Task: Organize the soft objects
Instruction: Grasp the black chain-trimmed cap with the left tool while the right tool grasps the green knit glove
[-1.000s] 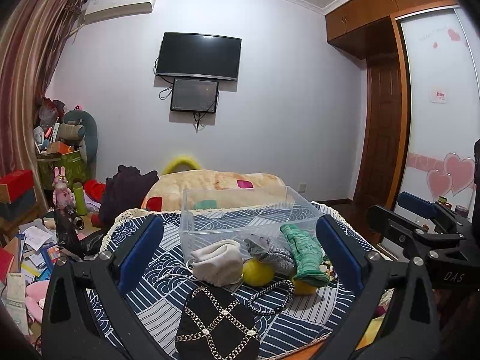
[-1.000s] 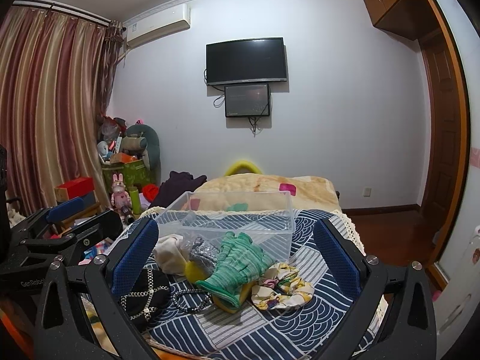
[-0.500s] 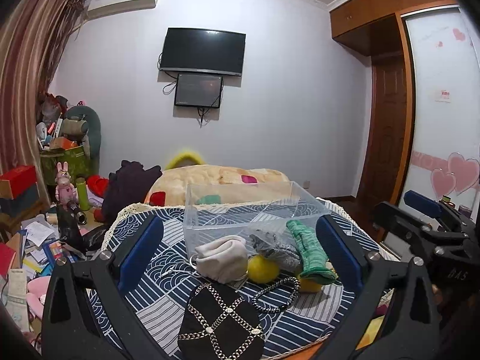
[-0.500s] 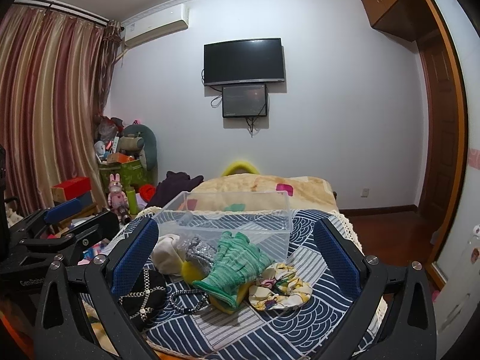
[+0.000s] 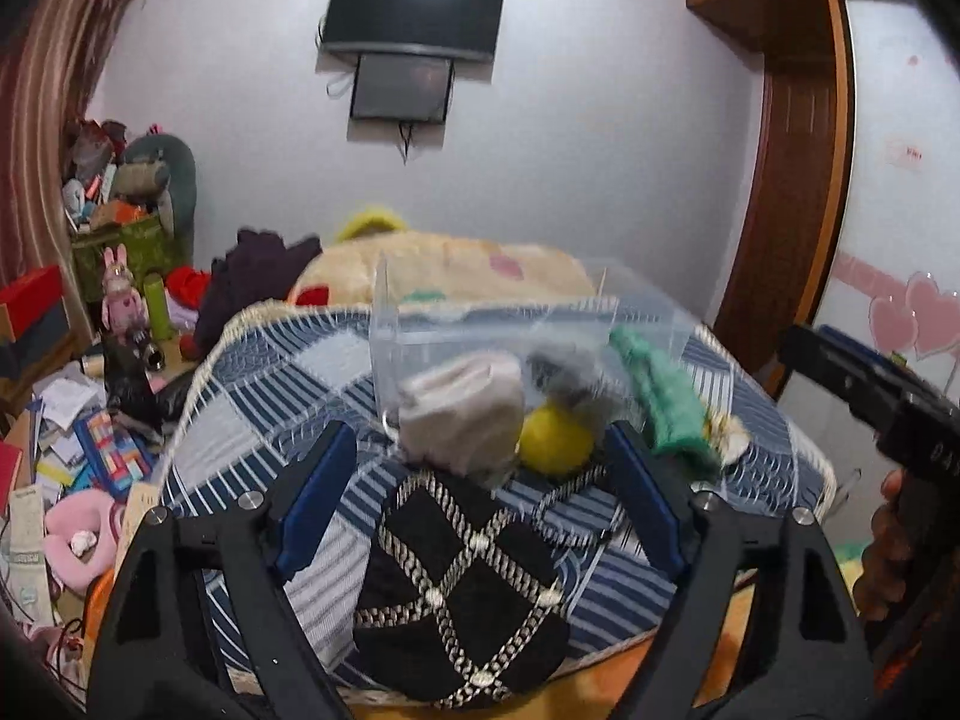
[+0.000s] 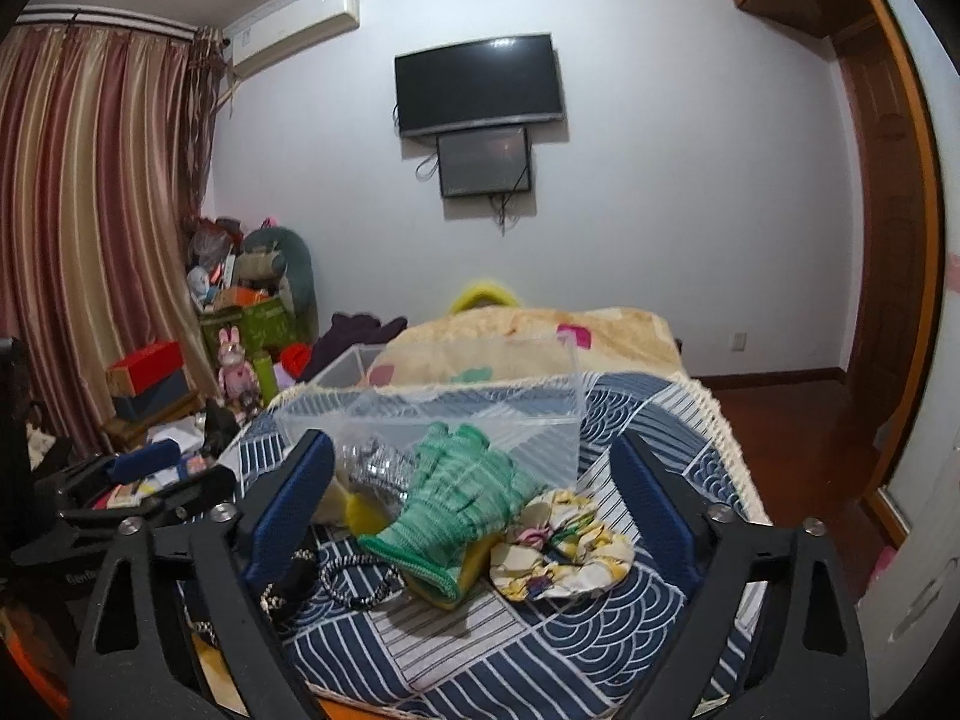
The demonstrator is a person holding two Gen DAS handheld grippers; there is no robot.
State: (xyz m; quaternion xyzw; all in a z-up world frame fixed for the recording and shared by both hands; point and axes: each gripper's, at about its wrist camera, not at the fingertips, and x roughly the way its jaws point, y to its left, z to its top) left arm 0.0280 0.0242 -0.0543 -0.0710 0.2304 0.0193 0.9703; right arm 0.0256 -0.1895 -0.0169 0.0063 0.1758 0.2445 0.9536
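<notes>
A clear plastic box (image 5: 480,324) (image 6: 432,414) stands on a blue patterned cloth (image 6: 540,630). In front of it lie a black bag with chain trim (image 5: 462,594), a white cloth pouch (image 5: 462,414), a yellow ball (image 5: 555,441), a grey glittery piece (image 6: 378,462), a green knit glove (image 6: 468,492) (image 5: 660,396) and a floral scrunchie (image 6: 558,546). My left gripper (image 5: 480,498) is open just above the black bag. My right gripper (image 6: 471,498) is open, with the green glove between its fingers' line of sight. Neither holds anything.
A black bracelet (image 6: 360,576) lies by the glove. A bed with a yellow blanket (image 6: 528,342) is behind the box. Cluttered papers, boxes and toys (image 5: 90,420) cover the floor at left. A wooden door (image 6: 888,300) is at right.
The left gripper has dipped and moved forward toward the black bag and white pouch; its view is blurred. The right gripper has edged closer to the glove.
</notes>
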